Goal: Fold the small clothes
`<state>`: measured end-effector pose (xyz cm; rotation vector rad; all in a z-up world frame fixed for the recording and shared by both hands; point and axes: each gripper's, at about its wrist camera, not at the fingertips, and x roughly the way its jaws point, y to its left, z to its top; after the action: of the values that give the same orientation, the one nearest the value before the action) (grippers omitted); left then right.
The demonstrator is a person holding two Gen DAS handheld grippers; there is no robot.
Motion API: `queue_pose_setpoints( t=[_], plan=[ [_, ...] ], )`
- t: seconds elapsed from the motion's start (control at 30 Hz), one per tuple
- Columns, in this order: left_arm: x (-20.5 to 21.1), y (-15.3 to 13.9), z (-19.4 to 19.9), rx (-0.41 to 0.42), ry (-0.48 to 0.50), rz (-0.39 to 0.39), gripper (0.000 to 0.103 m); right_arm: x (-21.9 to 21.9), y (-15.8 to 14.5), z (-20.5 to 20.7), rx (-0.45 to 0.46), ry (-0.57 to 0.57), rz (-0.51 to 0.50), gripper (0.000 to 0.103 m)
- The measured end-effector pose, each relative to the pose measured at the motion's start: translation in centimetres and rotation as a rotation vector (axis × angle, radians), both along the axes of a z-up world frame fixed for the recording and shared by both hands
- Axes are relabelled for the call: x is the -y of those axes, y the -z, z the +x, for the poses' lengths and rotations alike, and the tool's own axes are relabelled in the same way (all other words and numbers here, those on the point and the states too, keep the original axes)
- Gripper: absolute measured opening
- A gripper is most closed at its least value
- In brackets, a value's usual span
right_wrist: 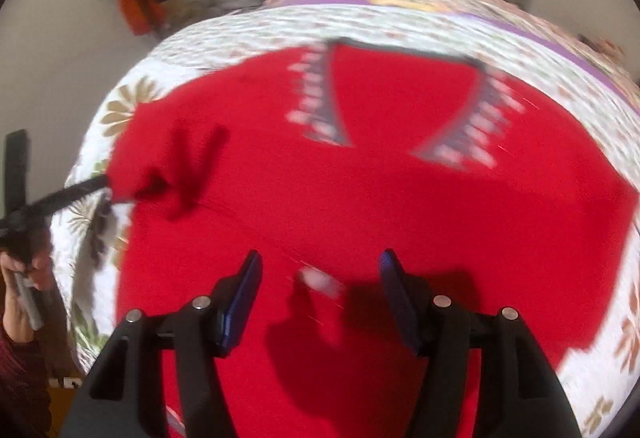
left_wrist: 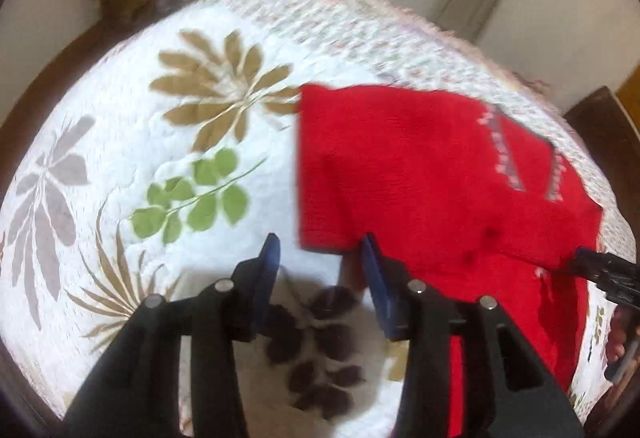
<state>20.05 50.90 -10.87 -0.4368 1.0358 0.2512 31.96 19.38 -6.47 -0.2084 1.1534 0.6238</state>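
— Lying on the floral bedspread [left_wrist: 132,85], the red garment [right_wrist: 400,197] shows patterned grey trim, blurred.

— And the grippers?

— Left gripper [left_wrist: 322,252] gapes wide at its edge, gripping nothing; right gripper [right_wrist: 320,270] hangs wide over it, empty.

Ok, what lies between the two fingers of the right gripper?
The red garment, with a small blurred pale patch on it, seen in the right wrist view.
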Motion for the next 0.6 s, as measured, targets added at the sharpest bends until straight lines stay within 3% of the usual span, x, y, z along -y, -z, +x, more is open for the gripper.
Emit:
queue_pose_setpoints(
  t=[0.2, 0.3, 0.37, 0.53, 0.6],
  plan=[
    [-2.1, 0.2, -0.4, 0.010, -0.030, -0.051, 0.045, -9.1, -0.5, -1.0, -0.018, -0.156, 0.056, 0.060],
    [-2.7, -0.7, -0.5, 0.010, -0.036, 0.038, 0.046, -12.8, -0.4, -2.5, -0.024, -0.266, 0.096, 0.059],
    [-3.2, -0.9, -0.7, 0.005, -0.049, 0.071, 0.045, -15.2, 0.1, -3.1, -0.028, -0.309, 0.082, 0.057],
    [-4.4, -1.3, -1.2, 0.012, -0.067, 0.060, 0.045, -18.8, 2.8, -3.0, -0.041, -0.331, -0.020, 0.055],
    [-4.7, -1.3, -1.4, 0.015, -0.071, 0.051, 0.045, -19.5, 4.4, -2.6, -0.054, -0.330, -0.065, 0.043]
  ],
)
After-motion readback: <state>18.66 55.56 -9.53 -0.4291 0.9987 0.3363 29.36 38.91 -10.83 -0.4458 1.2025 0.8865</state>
